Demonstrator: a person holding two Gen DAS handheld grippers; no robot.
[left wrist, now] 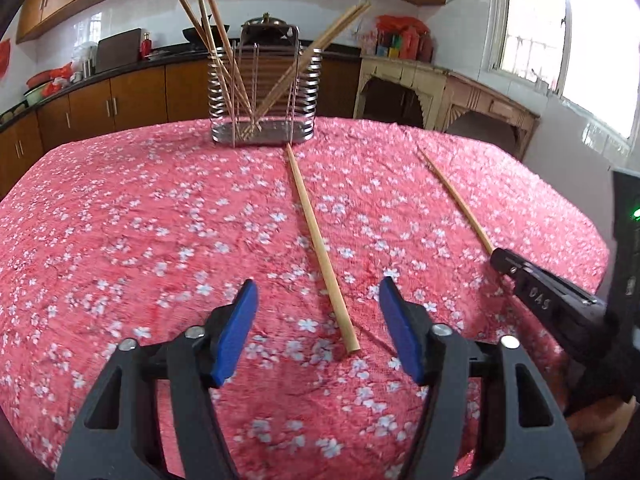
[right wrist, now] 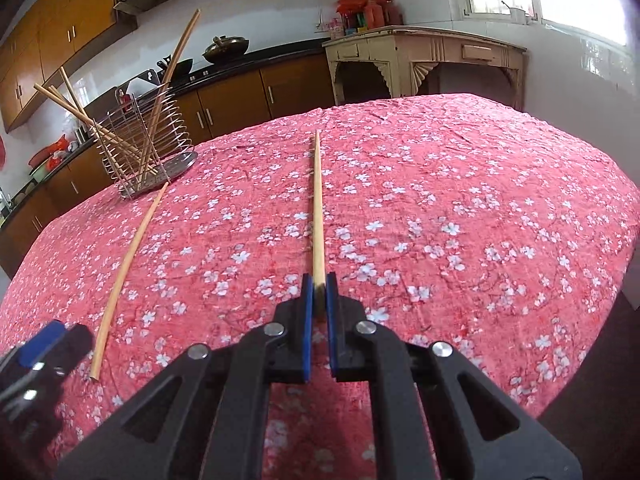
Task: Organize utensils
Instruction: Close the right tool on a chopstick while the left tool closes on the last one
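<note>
Your right gripper is clamped on the near end of one chopstick, which runs straight forward from the pads along the red cloth; whether the far end touches the cloth cannot be told. Your left gripper stands wide, holding nothing. A second chopstick lies flat on the cloth, its near end between the left pads, closer to the right one, its far tip just short of the rack. The rack stands at the far side of the table with several chopsticks leaning in it.
</note>
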